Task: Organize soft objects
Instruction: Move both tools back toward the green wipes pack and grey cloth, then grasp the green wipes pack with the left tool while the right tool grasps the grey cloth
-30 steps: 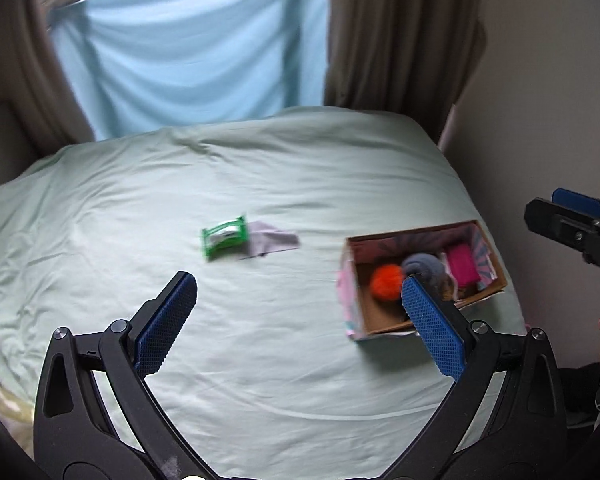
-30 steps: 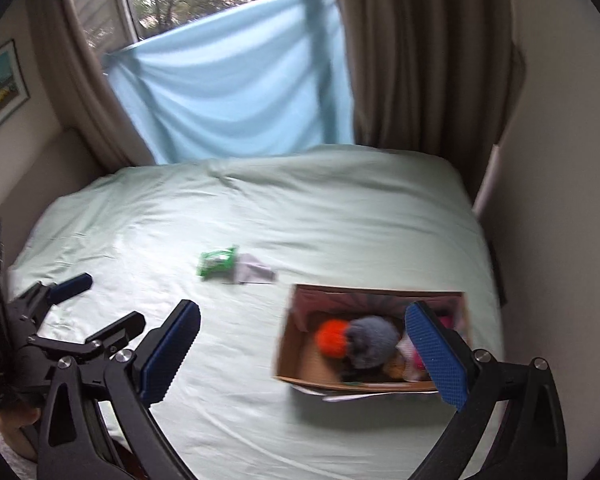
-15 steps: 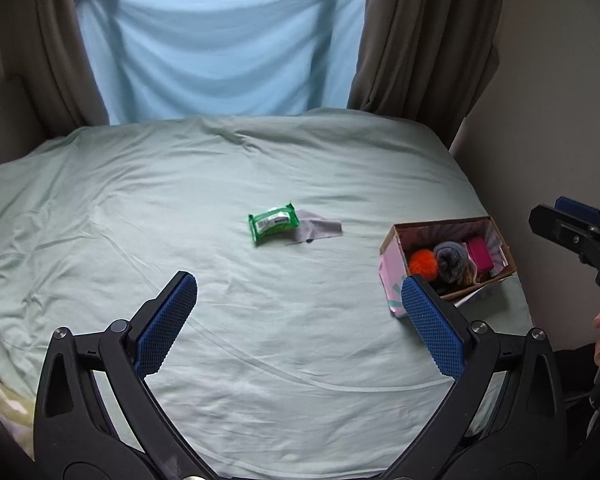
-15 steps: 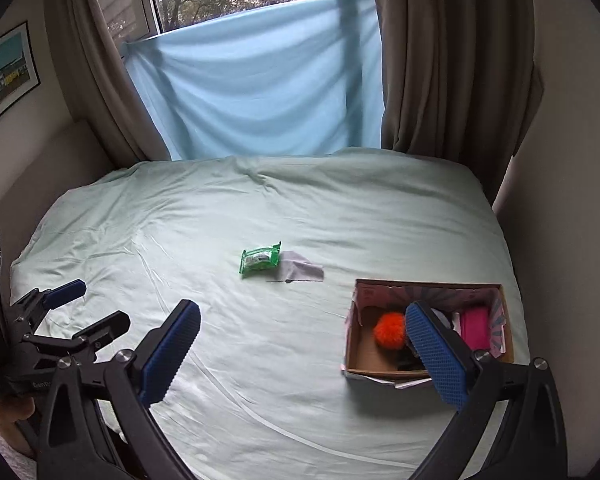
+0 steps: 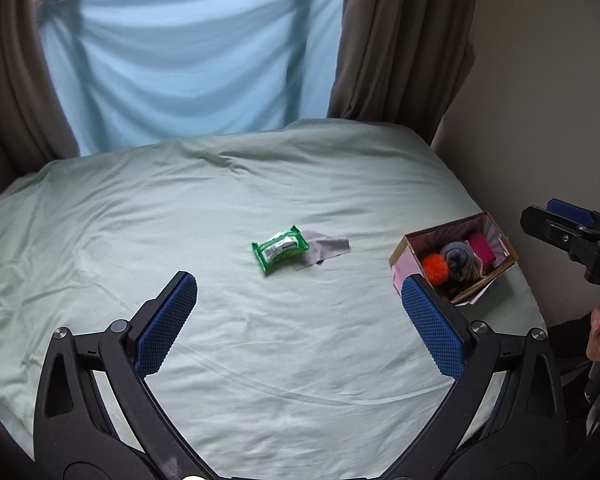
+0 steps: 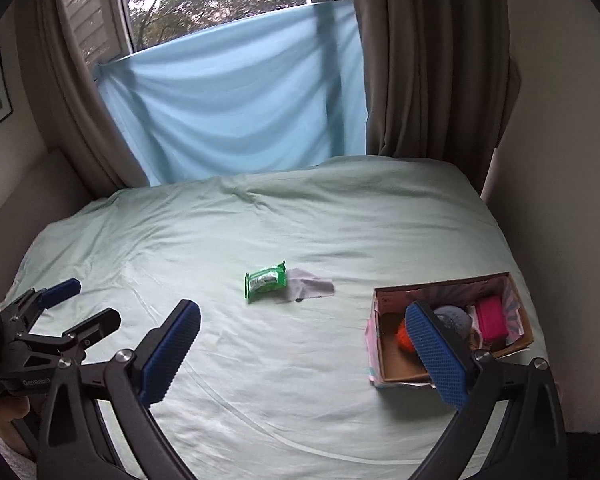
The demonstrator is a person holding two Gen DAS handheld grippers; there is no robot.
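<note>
A green wipes packet [image 5: 280, 247] lies mid-bed beside a small grey cloth [image 5: 326, 246]; both show in the right wrist view, the packet [image 6: 265, 280] and the cloth [image 6: 310, 286]. A cardboard box [image 5: 400, 254] at the bed's right side holds an orange pompom [image 5: 435, 266], a grey soft item [image 5: 460, 256] and a pink item [image 5: 483, 249]. The box also shows in the right wrist view [image 6: 452, 286]. My left gripper [image 5: 300, 322] is open and empty, well short of the packet. My right gripper [image 6: 302, 354] is open and empty near the box.
A pale green sheet covers the bed [image 5: 180, 208]. A blue cloth [image 6: 240, 112] hangs over the window between brown curtains [image 6: 432, 60]. A wall [image 6: 560, 200] runs close along the bed's right edge.
Both grippers have pulled back and up from the bed. The box, packet and cloth now look smaller and farther away. Both stay open and empty.
</note>
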